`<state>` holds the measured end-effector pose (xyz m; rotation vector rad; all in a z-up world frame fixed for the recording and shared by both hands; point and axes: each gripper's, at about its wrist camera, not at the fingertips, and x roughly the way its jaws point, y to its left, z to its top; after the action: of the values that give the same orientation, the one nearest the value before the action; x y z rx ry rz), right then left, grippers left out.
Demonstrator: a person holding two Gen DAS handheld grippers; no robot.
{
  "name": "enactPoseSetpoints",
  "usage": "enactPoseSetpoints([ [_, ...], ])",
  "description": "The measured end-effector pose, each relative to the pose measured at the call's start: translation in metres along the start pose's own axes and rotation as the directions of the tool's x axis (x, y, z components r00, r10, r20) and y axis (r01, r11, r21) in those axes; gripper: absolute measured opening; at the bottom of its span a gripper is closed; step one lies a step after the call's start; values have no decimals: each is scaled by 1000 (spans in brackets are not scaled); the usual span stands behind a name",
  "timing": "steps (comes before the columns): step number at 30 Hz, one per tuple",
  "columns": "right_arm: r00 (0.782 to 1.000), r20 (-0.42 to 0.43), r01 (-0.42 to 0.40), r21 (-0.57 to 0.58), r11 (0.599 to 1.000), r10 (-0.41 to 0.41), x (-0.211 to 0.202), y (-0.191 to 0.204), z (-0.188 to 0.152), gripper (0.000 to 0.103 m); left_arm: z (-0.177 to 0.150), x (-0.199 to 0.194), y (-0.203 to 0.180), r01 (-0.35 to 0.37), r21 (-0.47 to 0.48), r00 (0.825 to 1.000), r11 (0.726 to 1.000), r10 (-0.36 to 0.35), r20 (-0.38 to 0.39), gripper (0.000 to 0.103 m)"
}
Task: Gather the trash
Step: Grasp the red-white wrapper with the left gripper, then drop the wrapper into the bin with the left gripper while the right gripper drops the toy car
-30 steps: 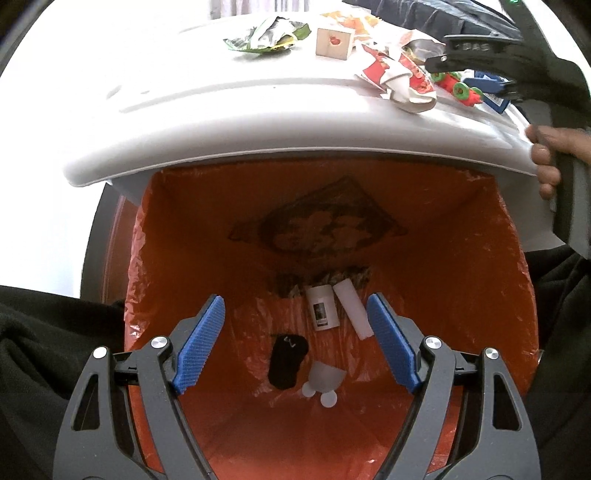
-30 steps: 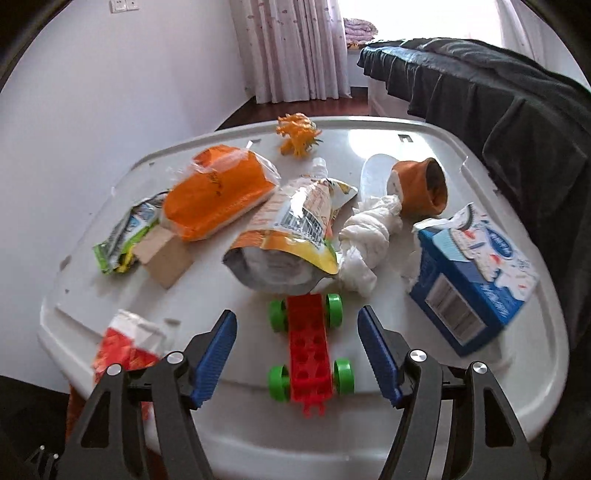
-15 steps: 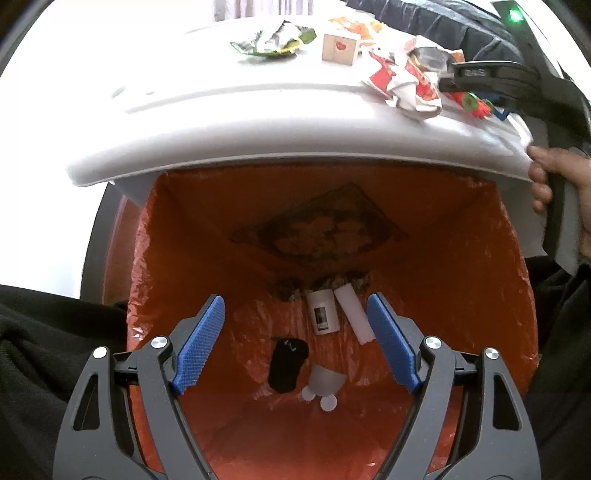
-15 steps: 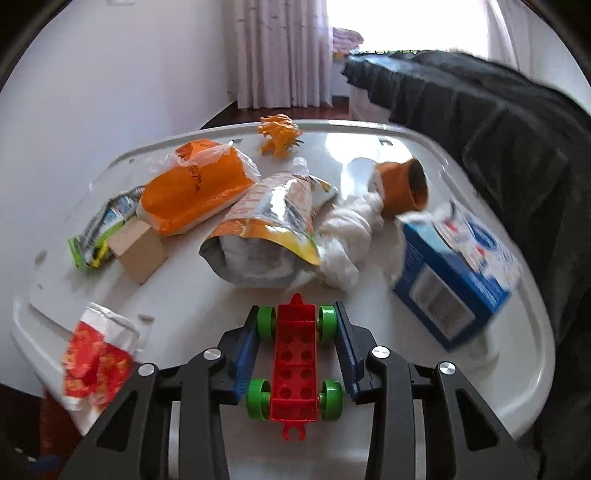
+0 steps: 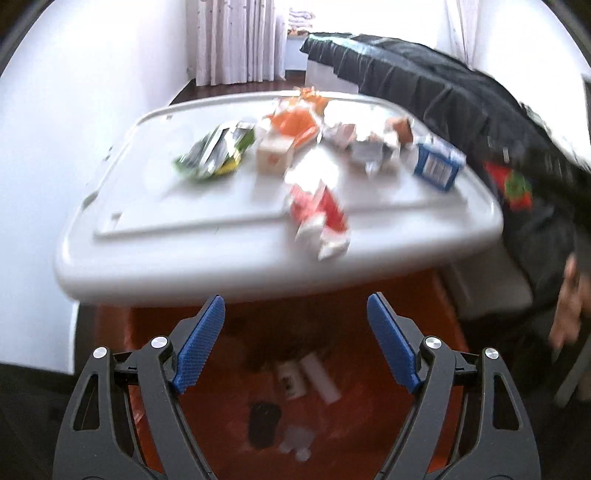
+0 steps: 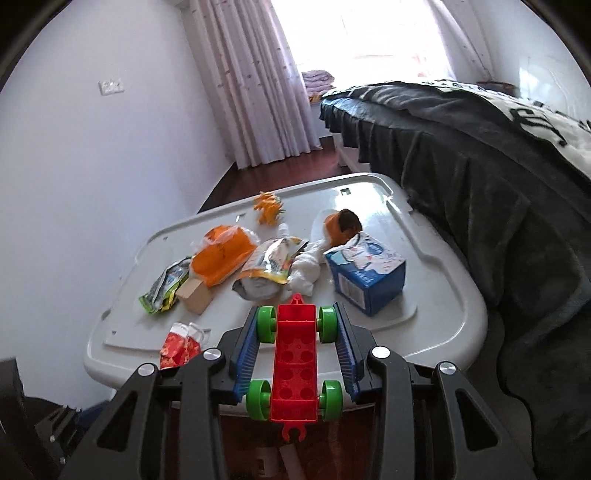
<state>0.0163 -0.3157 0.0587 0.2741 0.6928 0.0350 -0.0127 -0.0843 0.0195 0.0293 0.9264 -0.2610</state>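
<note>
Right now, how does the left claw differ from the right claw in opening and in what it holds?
The left claw stands wide open with nothing between its blue pads, while the right claw is closed on the red toy car, gripping it by its green wheels. The left claw hangs over the orange-lined bin, while the right claw carries the car lifted clear of the white lid. Both have black frames and blue pads.

I am working in a bedroom of a home. Far ahead hang pale curtains (image 6: 258,92) beside a bright window (image 6: 388,33). On the right stands a bed under a dark blanket (image 6: 480,155). The floor (image 6: 280,166) is dark wood, and a wall switch (image 6: 110,86) sits on the left white wall.
</note>
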Motion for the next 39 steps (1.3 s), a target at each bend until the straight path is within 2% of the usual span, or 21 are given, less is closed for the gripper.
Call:
enactPoseSetpoints([
  [7, 1000, -6, -29, 45, 999, 29, 2, -6, 0, 38, 49, 48, -5, 2, -106, 1000, 994, -4, -18, 78],
  [10, 999, 4, -44, 46, 998, 44, -2, -6, 2, 38, 56, 68, -1, -11, -140, 1000, 990, 7, -27, 78],
  [17, 997, -10, -75, 74, 994, 76, 3, -4, 5, 38, 61, 92, 3, -77, -132, 997, 988, 76, -13, 77],
  [18, 997, -11, -75, 70, 995, 76, 4, -2, 5, 38, 61, 92, 1, -86, -118, 996, 989, 86, -7, 71],
  [19, 997, -12, -75, 65, 995, 76, 4, 0, 5, 38, 60, 93, -4, -111, -80, 994, 991, 112, 8, 59],
  [20, 997, -12, -76, 63, 995, 76, 5, 0, 5, 38, 59, 92, -6, -109, -59, 994, 992, 110, 16, 52],
  [21, 997, -13, -77, 61, 995, 78, 6, 2, 5, 38, 58, 91, -8, -88, -39, 996, 995, 89, 27, 36],
  [24, 996, -17, -81, 59, 995, 82, 9, 4, 5, 38, 56, 87, -14, -77, -9, 996, 997, 77, 41, 27],
  [30, 997, -25, -74, 45, 996, 76, 14, 7, 3, 38, 56, 73, -5, -50, -42, 998, 998, 52, 44, 25],
  [39, 997, -22, -71, 34, 997, 72, 13, 9, -1, 38, 59, 14, 5, -110, -23, 989, 994, 111, 102, 25],
])
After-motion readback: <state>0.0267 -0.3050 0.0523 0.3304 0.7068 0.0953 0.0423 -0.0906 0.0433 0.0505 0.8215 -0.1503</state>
